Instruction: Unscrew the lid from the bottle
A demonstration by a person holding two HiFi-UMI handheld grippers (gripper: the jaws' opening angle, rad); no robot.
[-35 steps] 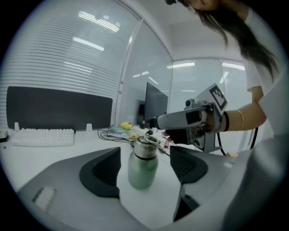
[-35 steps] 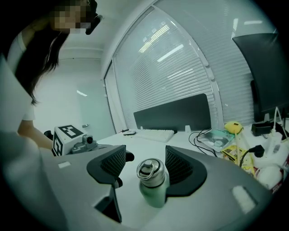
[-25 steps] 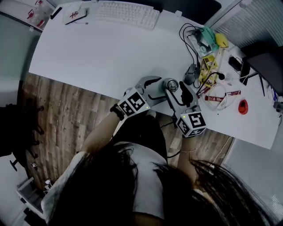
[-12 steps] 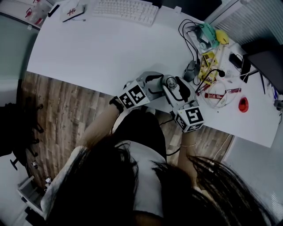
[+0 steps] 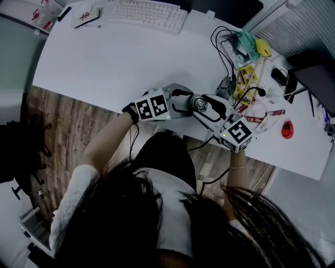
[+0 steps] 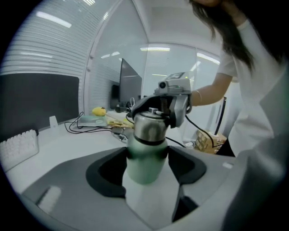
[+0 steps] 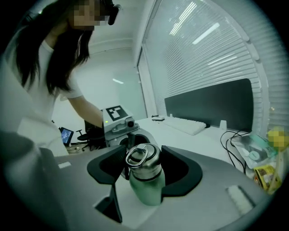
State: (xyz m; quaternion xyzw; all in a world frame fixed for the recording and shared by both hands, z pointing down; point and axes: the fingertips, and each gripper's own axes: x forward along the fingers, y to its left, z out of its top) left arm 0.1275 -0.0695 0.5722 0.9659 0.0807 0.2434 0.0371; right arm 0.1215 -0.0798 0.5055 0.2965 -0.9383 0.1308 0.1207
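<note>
A green bottle (image 6: pixel 146 155) with a steel lid (image 7: pixel 143 158) that bears a ring handle stands at the white table's near edge (image 5: pixel 157 123). In the head view the lid (image 5: pixel 200 103) shows from above between both tools. My left gripper (image 6: pixel 146 163) comes in from the left; its jaws have just been closing, and the pads press the green body. My right gripper (image 7: pixel 143 169) comes from the right, shut on the lid at the top. Each tool shows in the other's view: right gripper (image 6: pixel 159 110), left gripper (image 7: pixel 119 128).
A white keyboard (image 5: pixel 149 14) lies at the table's far side. Cables, packets and small items (image 5: pixel 246 73) crowd the right part, with a red object (image 5: pixel 287 127) further right. The person's body is close behind the near edge, above wooden floor (image 5: pixel 68 131).
Both marker cubes have swung outward, the left one leftward and the right one to the right and down, as the two grippers turned. The bottle has stayed in the same spot.
</note>
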